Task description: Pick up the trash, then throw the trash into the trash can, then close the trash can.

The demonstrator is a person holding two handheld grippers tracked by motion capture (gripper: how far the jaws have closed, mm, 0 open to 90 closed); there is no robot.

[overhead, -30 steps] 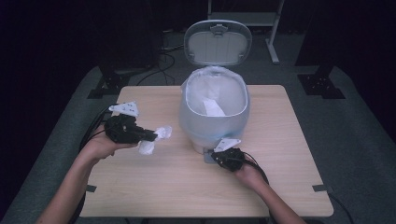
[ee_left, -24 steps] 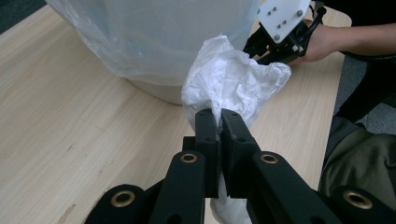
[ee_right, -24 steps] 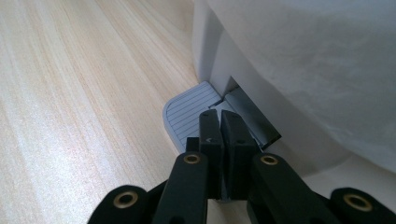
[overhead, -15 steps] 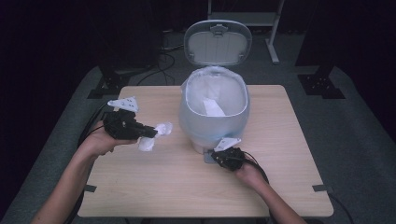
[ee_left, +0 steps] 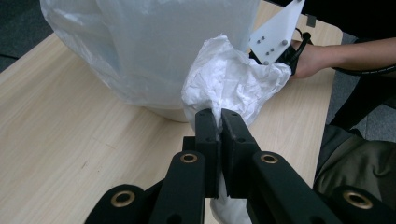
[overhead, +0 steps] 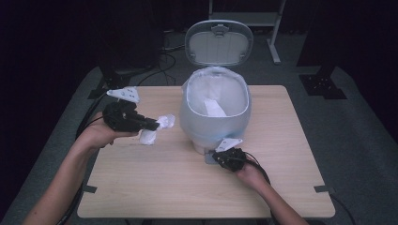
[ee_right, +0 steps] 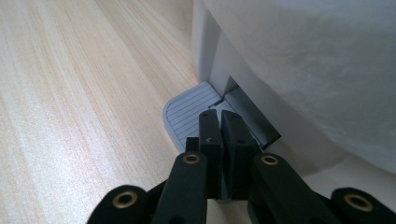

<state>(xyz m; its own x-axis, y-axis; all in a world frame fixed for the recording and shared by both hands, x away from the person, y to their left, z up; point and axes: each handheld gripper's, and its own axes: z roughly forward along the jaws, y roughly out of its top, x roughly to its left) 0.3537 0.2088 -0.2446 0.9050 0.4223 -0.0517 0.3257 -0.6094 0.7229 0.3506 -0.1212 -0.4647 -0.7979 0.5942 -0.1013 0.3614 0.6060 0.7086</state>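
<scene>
With the crumpled tissue [ee_left: 231,86] pinched by the left gripper [ee_left: 220,122] near the table's left edge and the right gripper [ee_right: 219,122] closed on the pedal [ee_right: 189,114], the lid [overhead: 218,43] could have dropped had pressure slipped.

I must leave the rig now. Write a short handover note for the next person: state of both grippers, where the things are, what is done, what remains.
Left gripper: shut on the crumpled tissue, held above the table, left of the bin.
Right gripper: shut, tips on the bin's pedal.
Done: lid stands open, tissue picked up; one white piece already lies in the liner bag.
Left: probably bring the tissue over the bin, drop it, then let the pedal go.
</scene>
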